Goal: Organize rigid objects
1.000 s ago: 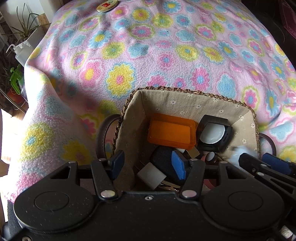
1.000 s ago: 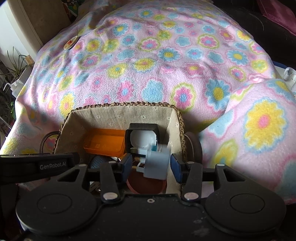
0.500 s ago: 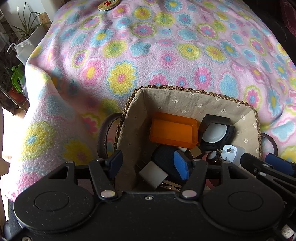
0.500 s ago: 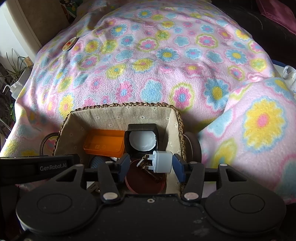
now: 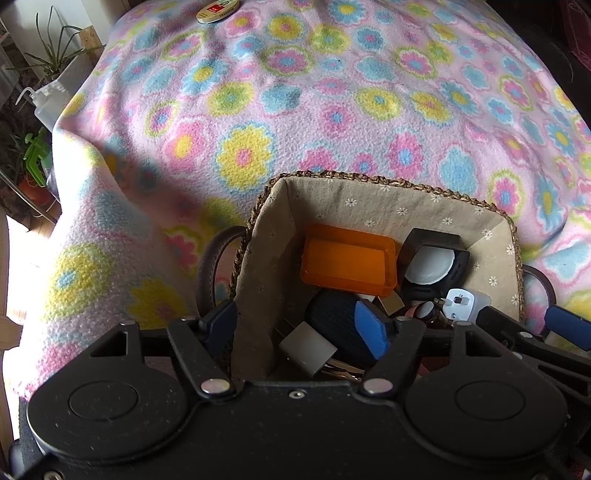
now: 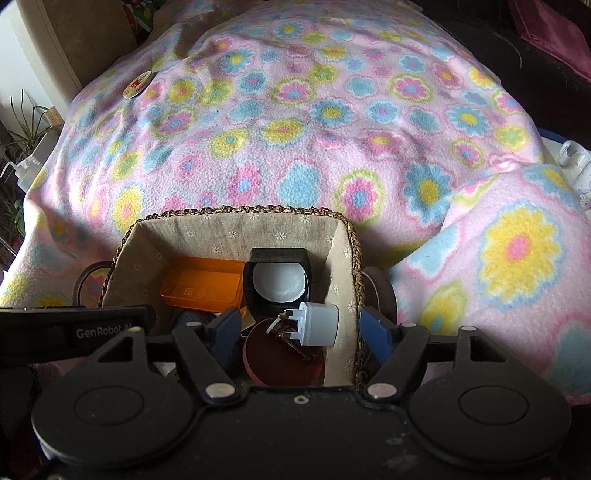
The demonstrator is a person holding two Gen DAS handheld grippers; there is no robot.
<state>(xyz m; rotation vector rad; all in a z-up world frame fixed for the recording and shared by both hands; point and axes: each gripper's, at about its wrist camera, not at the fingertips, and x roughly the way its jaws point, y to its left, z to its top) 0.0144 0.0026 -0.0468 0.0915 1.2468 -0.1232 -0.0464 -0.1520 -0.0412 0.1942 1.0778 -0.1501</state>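
We see both grippers, left (image 5: 297, 326) and right (image 6: 299, 332), with jaws just opened, pointing down into the lined basket (image 6: 236, 230). The white plug (image 6: 319, 325) lies loose between the right jaws on a red lid (image 6: 269, 363). An orange box (image 5: 347, 260), a black case (image 6: 277, 275) and a grey block (image 5: 306, 350) crowd the basket, and a round tin (image 6: 137, 85) sits well apart on the flowered blanket (image 6: 332, 129).

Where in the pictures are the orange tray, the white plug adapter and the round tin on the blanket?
orange tray (image 5: 347, 260): left wrist view, on its flat inner floor.
white plug adapter (image 6: 320, 324): right wrist view, on its white body.
round tin (image 5: 217, 9): left wrist view, on its lid.
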